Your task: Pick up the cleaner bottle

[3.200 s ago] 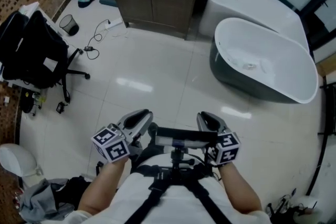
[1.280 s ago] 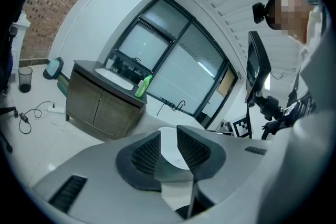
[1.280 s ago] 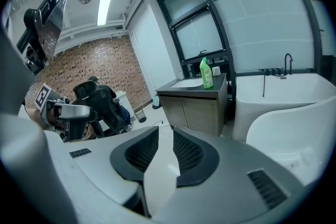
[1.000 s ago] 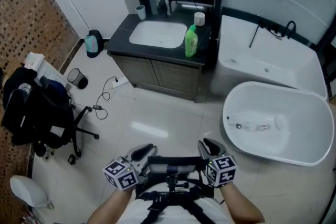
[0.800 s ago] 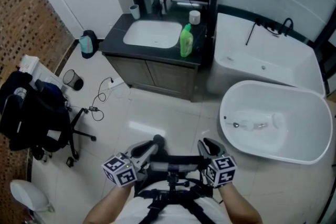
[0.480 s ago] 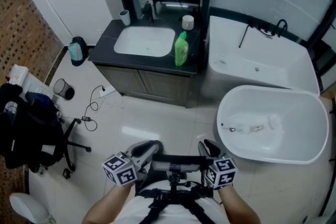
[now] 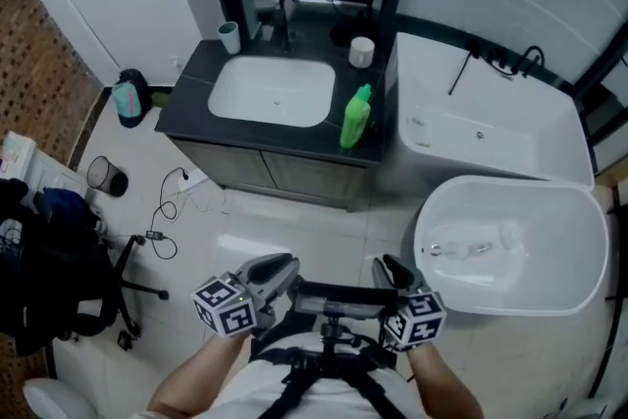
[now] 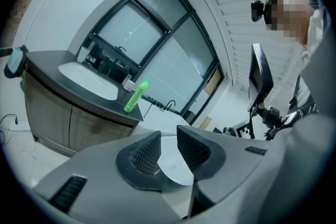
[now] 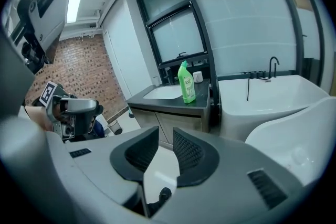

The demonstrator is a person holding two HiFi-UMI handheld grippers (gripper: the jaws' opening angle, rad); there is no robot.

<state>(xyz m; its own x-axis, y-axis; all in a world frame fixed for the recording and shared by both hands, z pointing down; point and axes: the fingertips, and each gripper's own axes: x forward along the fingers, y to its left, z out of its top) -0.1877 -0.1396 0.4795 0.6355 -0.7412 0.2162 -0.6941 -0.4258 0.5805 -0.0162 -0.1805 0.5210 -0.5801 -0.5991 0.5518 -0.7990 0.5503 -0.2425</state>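
The green cleaner bottle (image 7: 356,117) stands upright on the dark vanity counter (image 7: 191,98), just right of the white sink. It also shows in the left gripper view as the bottle (image 8: 135,96) and in the right gripper view as the bottle (image 9: 186,83), far ahead of both sets of jaws. My left gripper (image 7: 280,267) and right gripper (image 7: 391,270) are held side by side close to the person's body, over the floor tiles and well short of the vanity. The jaws of the left gripper (image 8: 169,150) and the right gripper (image 9: 166,147) stand close together with nothing between them.
A freestanding tub (image 7: 579,255) sits at the right, with a built-in white tub (image 7: 491,128) behind it. A cup (image 7: 230,36) and a white jar (image 7: 362,51) stand on the counter. A bin (image 7: 102,177), a floor cable (image 7: 167,211) and a chair with a black bag (image 7: 39,280) are at the left.
The person has walked toward the vanity, so the counter and bottle sit lower and nearer in the head view. Both grippers came along, still shut and empty.
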